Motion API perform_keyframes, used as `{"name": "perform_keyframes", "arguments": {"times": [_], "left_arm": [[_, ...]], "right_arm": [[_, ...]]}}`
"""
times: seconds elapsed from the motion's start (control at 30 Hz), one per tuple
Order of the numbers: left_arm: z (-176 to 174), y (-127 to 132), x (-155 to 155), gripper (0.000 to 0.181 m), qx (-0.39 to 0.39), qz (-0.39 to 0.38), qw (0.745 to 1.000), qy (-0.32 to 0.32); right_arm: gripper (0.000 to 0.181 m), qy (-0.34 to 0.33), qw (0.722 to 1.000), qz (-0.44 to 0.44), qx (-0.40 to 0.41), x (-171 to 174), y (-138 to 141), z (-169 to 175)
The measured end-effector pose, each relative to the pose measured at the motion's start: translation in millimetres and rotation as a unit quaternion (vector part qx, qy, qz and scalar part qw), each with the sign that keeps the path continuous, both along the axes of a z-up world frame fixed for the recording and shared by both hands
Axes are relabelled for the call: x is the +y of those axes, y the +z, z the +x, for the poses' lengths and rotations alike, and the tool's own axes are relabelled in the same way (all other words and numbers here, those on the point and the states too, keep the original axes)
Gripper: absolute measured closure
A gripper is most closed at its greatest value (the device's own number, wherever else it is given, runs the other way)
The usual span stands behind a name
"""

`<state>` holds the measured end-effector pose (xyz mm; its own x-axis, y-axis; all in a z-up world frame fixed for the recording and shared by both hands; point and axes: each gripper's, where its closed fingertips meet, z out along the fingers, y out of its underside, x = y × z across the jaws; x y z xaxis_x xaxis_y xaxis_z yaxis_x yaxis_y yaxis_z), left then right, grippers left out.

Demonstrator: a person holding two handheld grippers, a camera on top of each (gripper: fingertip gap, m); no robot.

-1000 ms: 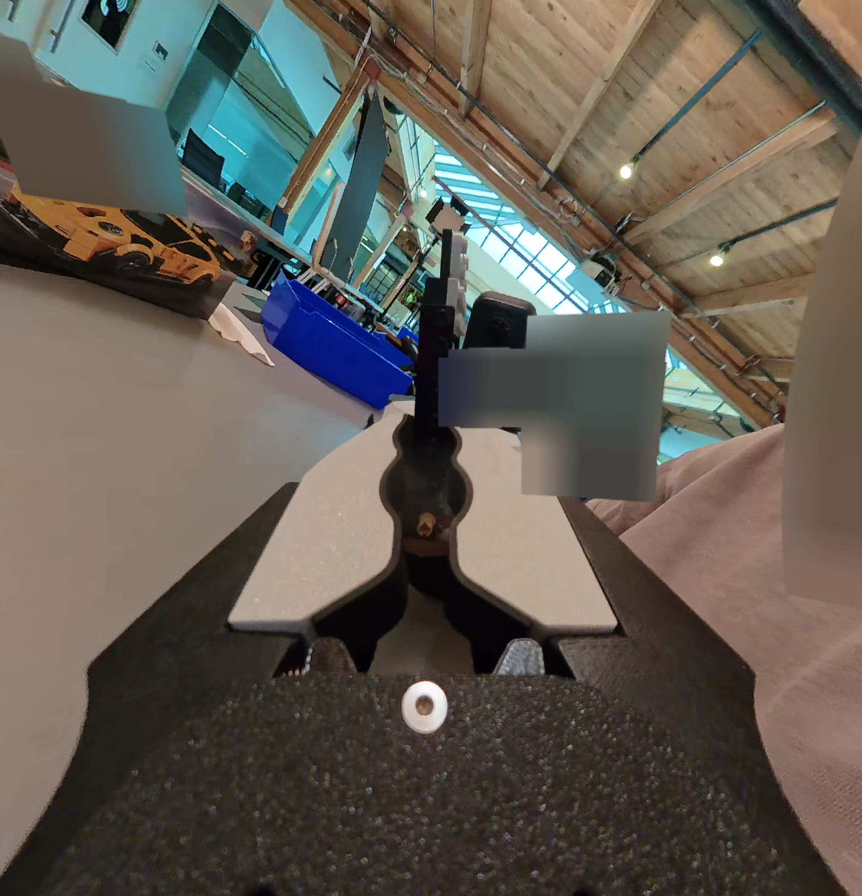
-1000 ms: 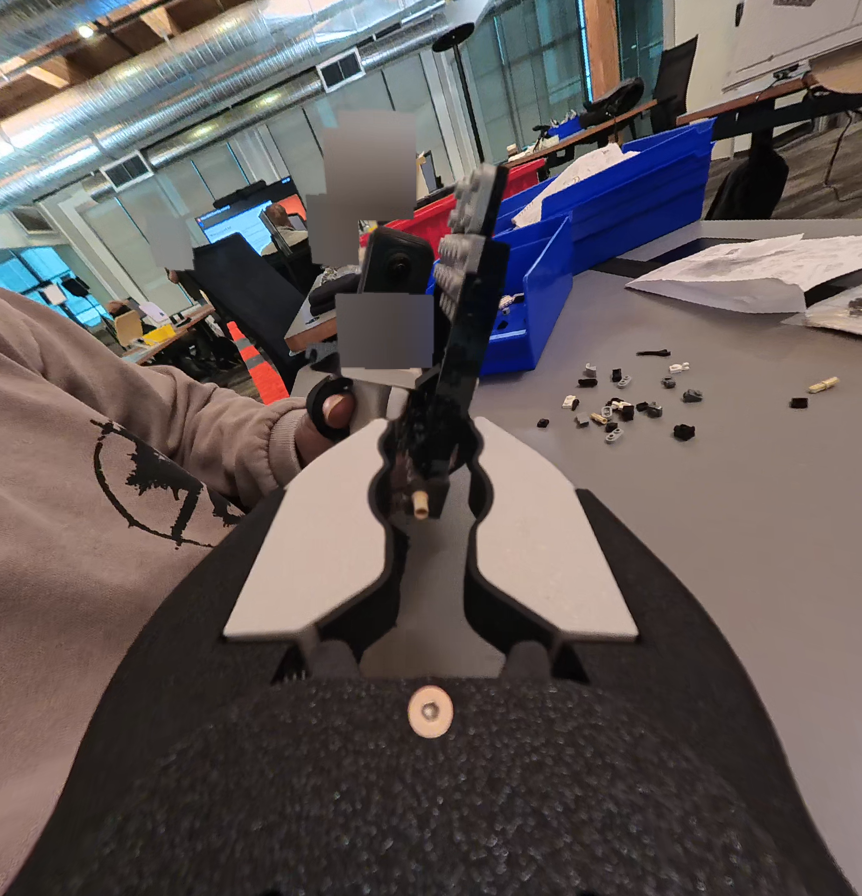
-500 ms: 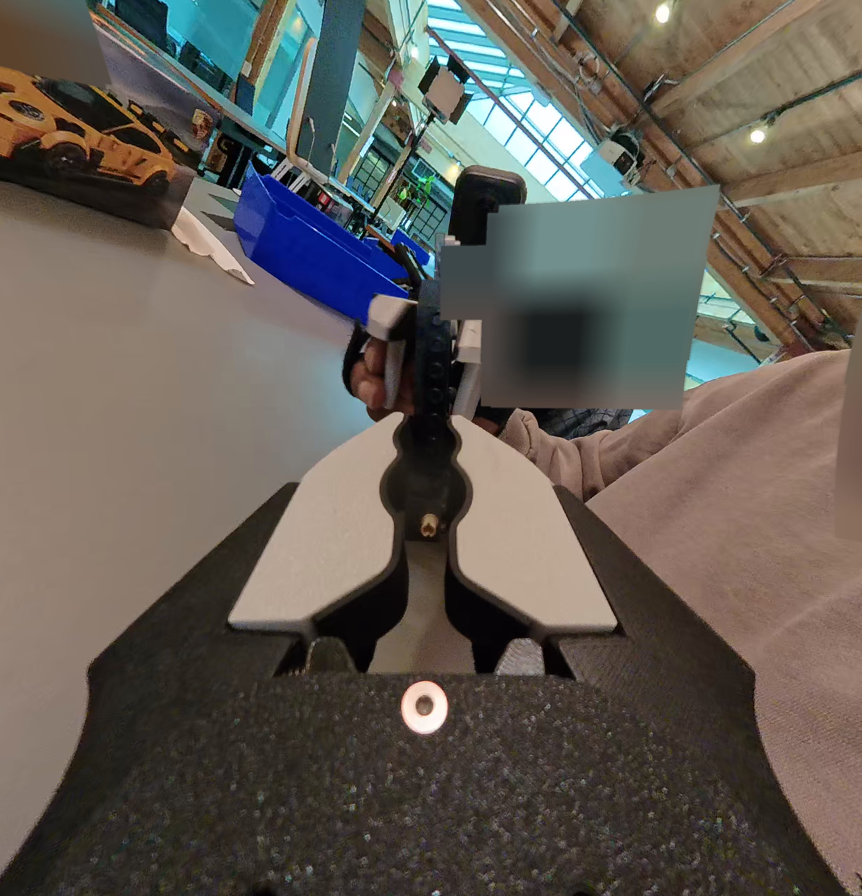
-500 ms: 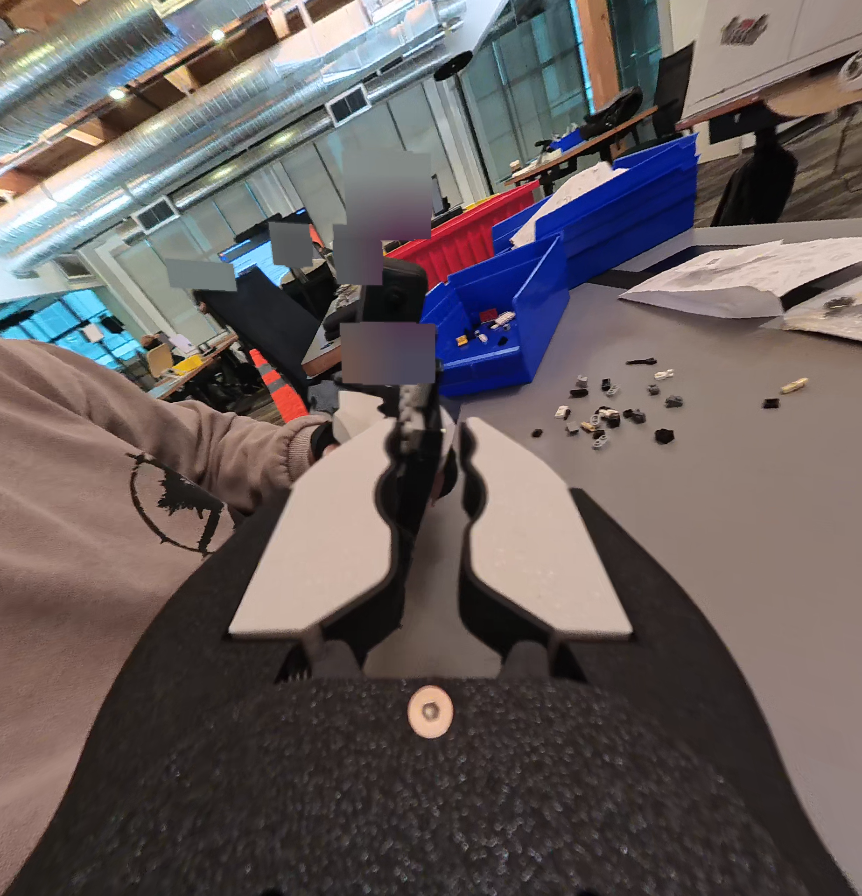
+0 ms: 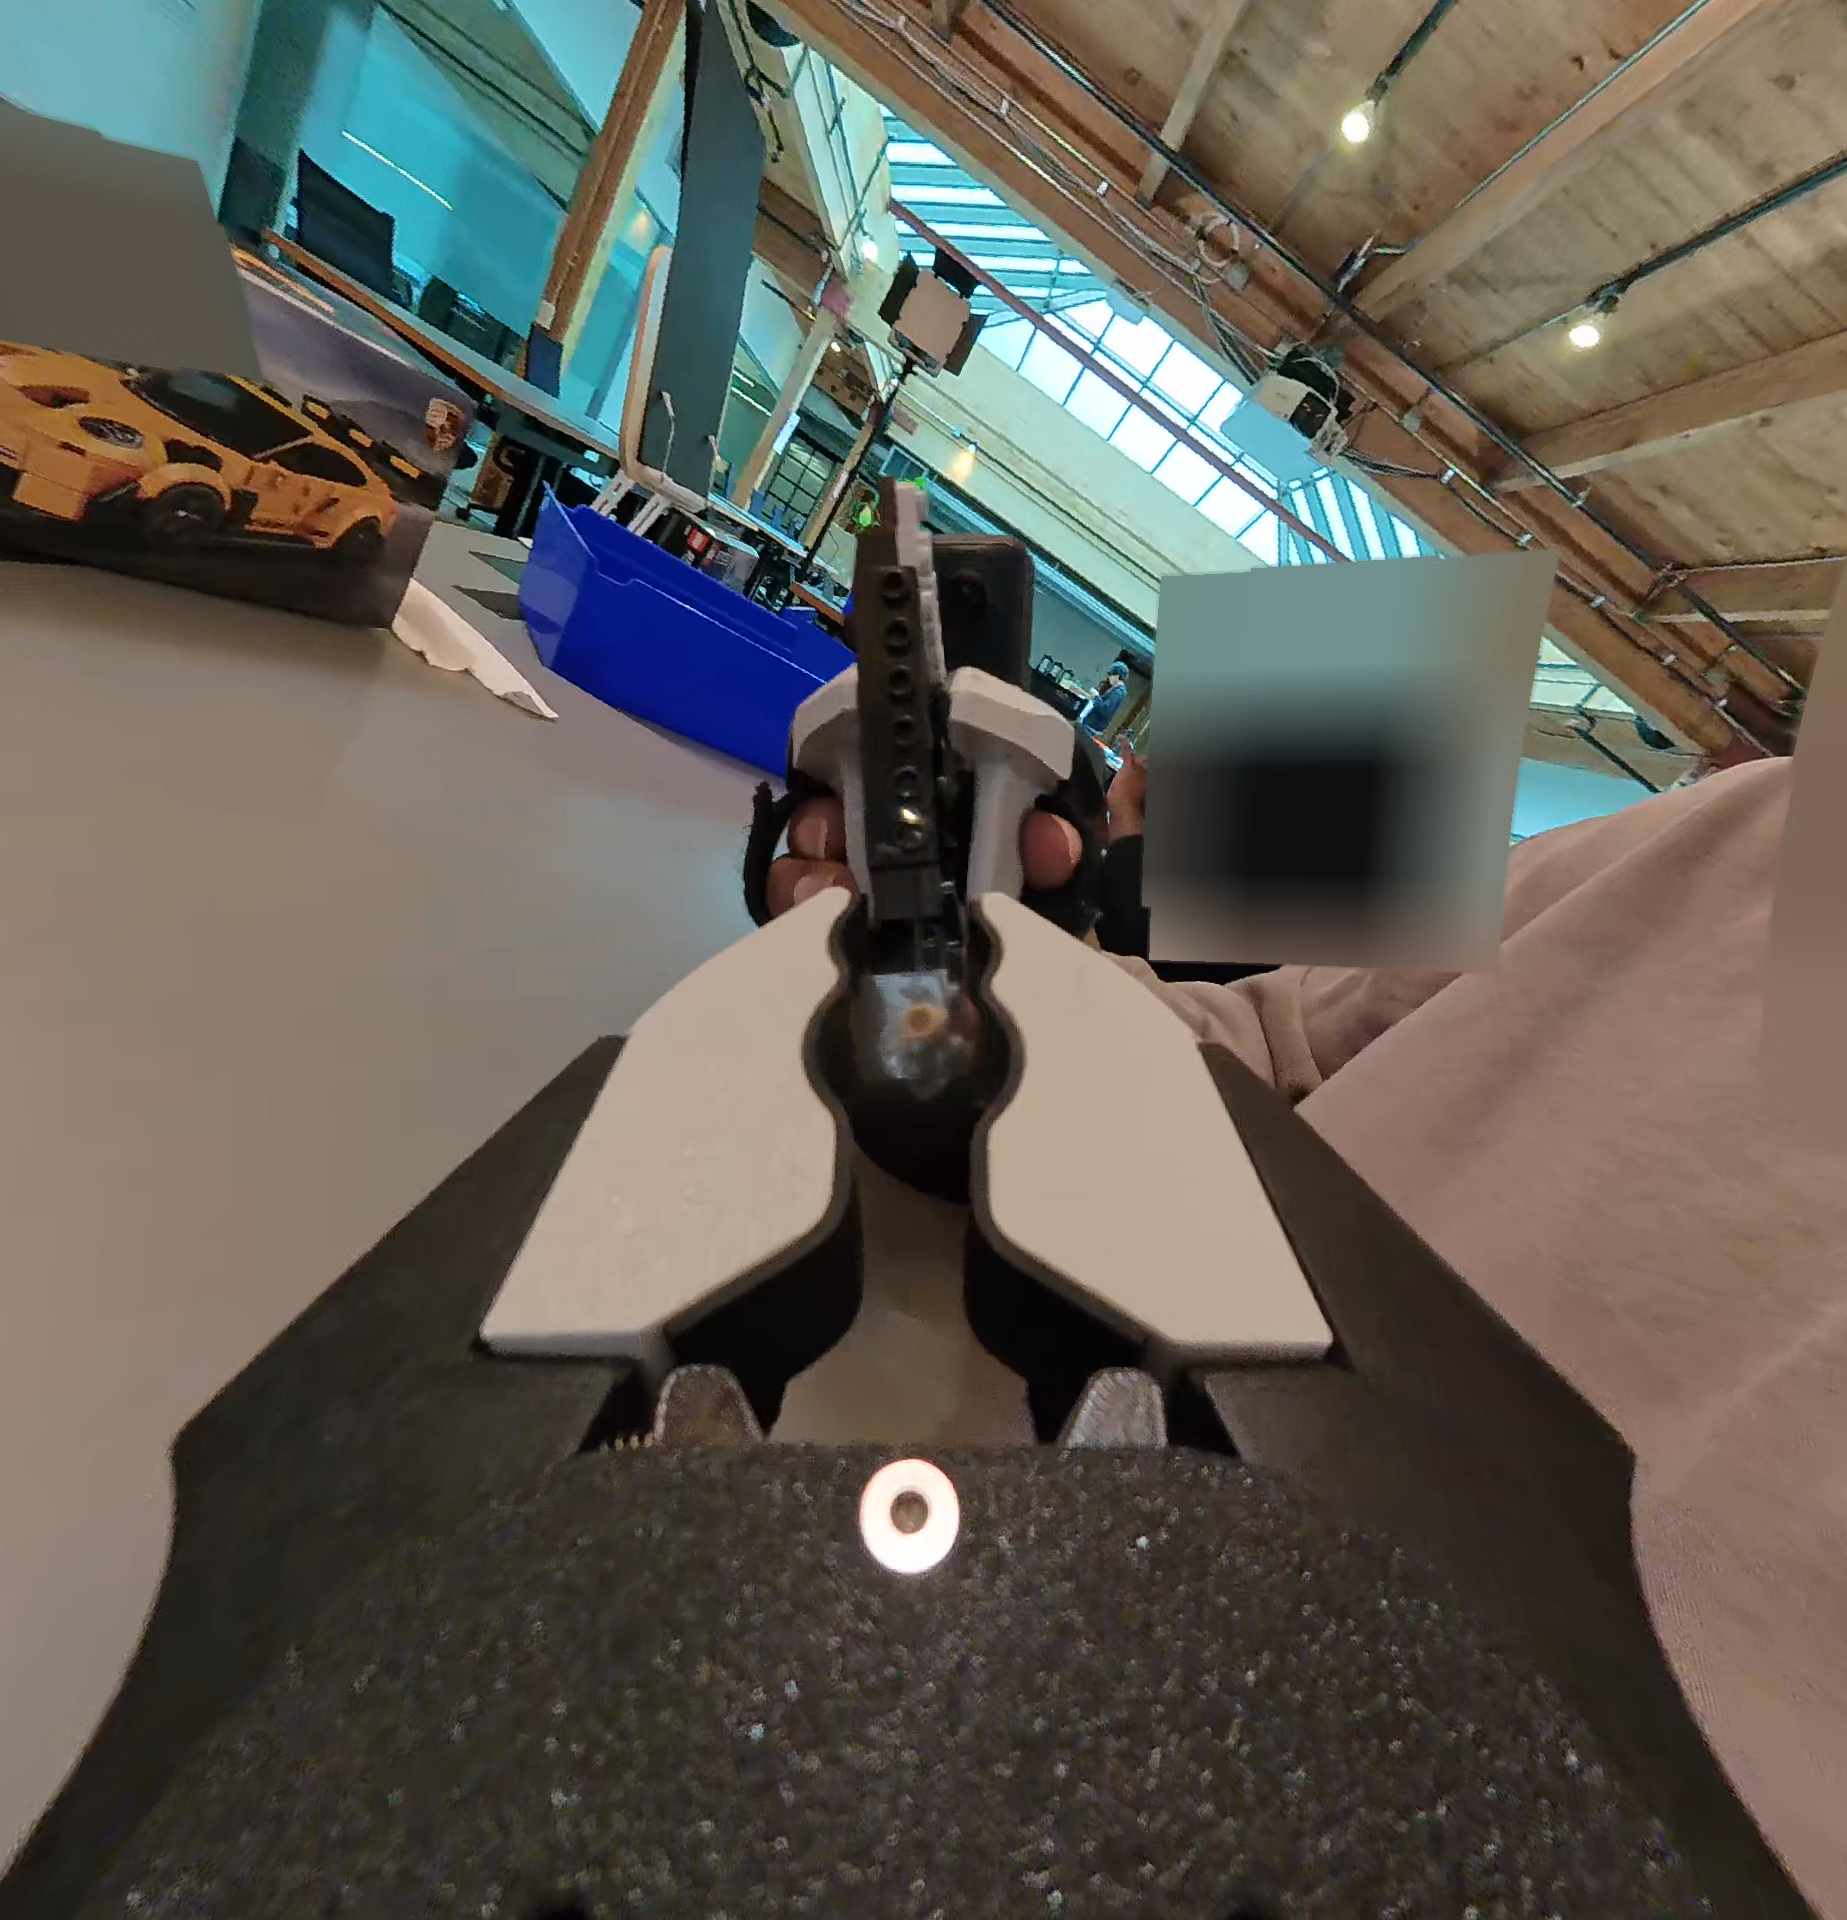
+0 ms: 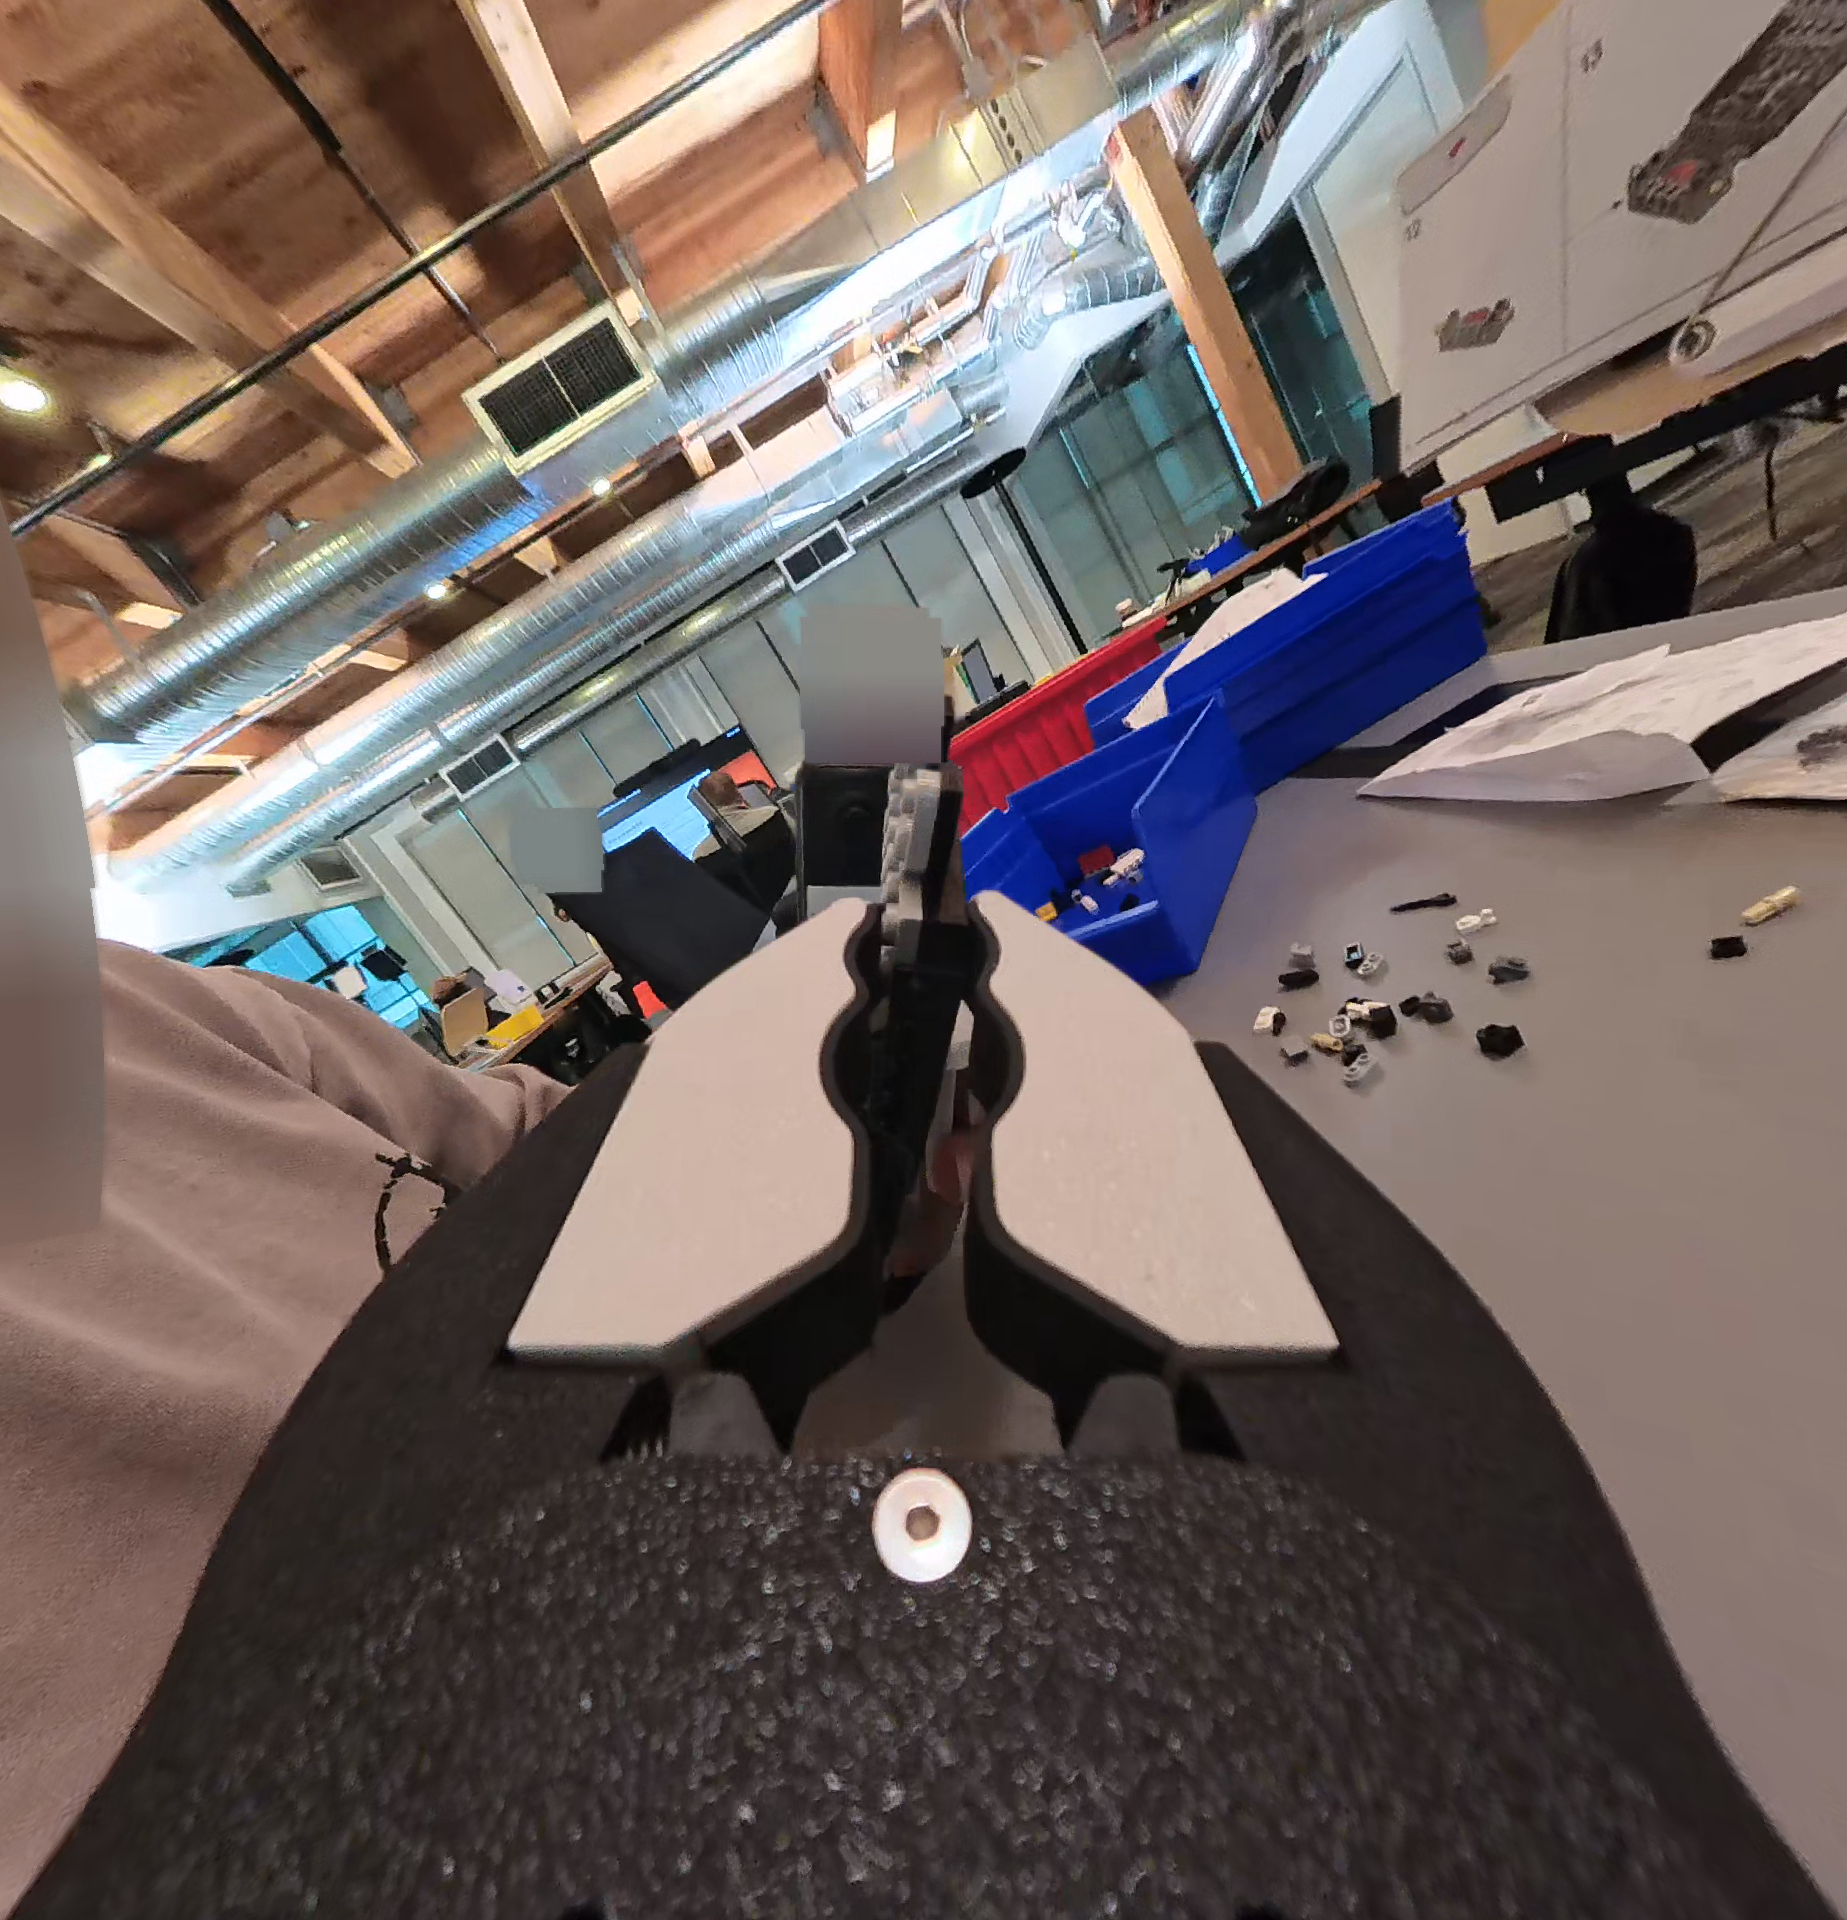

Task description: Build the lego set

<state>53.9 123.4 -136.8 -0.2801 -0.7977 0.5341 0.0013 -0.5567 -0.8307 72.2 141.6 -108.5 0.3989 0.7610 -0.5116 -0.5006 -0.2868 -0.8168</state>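
A long black lego assembly (image 5: 898, 707) with a grey studded plate on one side stands upright between the two grippers, above the grey table (image 5: 275, 935). My left gripper (image 5: 914, 914) is open: its fingertips flank the lower end of the assembly with a thin gap on each side. My right gripper (image 6: 919, 914) is shut on the assembly (image 6: 934, 862). In the left wrist view its white fingers (image 5: 846, 790) clamp the black beam from the far side. In the right wrist view my left gripper's fingers are hidden behind the assembly.
A box picturing an orange car (image 5: 171, 468) and a blue bin (image 5: 649, 634) are at the table's far side. Blue bins (image 6: 1137, 873), a red bin (image 6: 1044, 707), several small loose pieces (image 6: 1366, 1018) and instruction sheets (image 6: 1625, 717) lie to the right. A person's sleeve (image 5: 1521, 1143) is close by. There is about 4 cm between the tips of the two grippers.
My right gripper closed onto the black assembly. My left gripper, which had been clamping it, widened and let go. Both views tilted upward.
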Motion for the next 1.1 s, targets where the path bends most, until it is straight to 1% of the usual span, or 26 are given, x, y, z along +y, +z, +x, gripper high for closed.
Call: {"name": "perform_keyframes", "arguments": {"times": [0.1, 0.2, 0.37, 0.47, 0.53, 0.6, 0.67, 0.7, 0.77, 0.83, 0.93, 1.0, 1.07, 1.1], "left_arm": [[-0.7, 1.0, 1.0, 0.165, 0.001, -0.009, 1.000, -0.002], [-2.6, 2.5, 0.8, 0.165, 0.012, 0.004, 1.000, -0.002], [-7.1, -0.8, -0.8, 0.165, 0.029, 0.025, 0.999, -0.019], [-10.6, -8.2, -4.8, 0.165, 0.054, 0.062, 0.996, -0.040], [-11.7, -12.1, -7.0, 0.165, 0.068, 0.079, 0.993, -0.047], [-11.2, -15.6, -8.3, 0.165, 0.079, 0.087, 0.992, -0.049], [-10.1, -19.5, -7.7, 0.165, 0.089, 0.083, 0.991, -0.050], [-9.8, -19.8, -6.3, 0.165, 0.089, 0.077, 0.992, -0.047], [-8.9, -18.0, -3.5, 0.165, 0.080, 0.069, 0.994, -0.039], [-7.9, -15.2, -1.3, 0.164, 0.065, 0.063, 0.995, -0.031], [-8.5, -14.2, 0.9, 0.154, 0.053, 0.058, 0.997, -0.024], [-7.5, -16.5, 2.4, 0.154, 0.054, 0.041, 0.997, -0.022], [-5.4, -19.2, 5.6, 0.158, 0.054, 0.006, 0.998, -0.019], [-5.1, -18.9, 7.3, 0.167, 0.050, -0.018, 0.998, -0.021]], "right_arm": [[0.168, -0.012, 1.000, 0.016, -0.005, -1.0, 2.7, -1.3], [0.167, -0.012, 1.000, 0.027, -0.007, -2.6, 4.0, -2.5], [0.167, 0.013, 0.999, 0.030, -0.026, -5.6, 1.1, -6.5], [0.155, 0.027, 0.997, 0.034, -0.057, -5.3, 0.1, -2.8], [0.153, 0.046, 0.993, 0.035, -0.099, -8.4, -5.9, -4.1], [0.155, 0.057, 0.989, 0.033, -0.134, -11.2, -13.8, -7.5], [0.168, 0.069, 0.987, 0.029, -0.141, -14.1, -17.4, -10.9], [0.167, 0.061, 0.988, 0.027, -0.141, -12.4, -18.5, -10.3], [0.168, 0.057, 0.990, 0.019, -0.128, -10.3, -18.3, -8.9], [0.168, 0.051, 0.994, 0.010, -0.092, -7.5, -15.5, -7.4], [0.167, 0.021, 0.999, -0.010, -0.023, 1.2, -9.6, 3.1], [0.168, 0.003, 0.999, -0.032, 0.033, 7.9, -8.4, 13.2], [0.168, -0.004, 0.995, -0.057, 0.083, 12.1, -11.1, 19.3], [0.168, -0.004, 0.993, -0.069, 0.098, 13.5, -13.7, 19.9]]}}
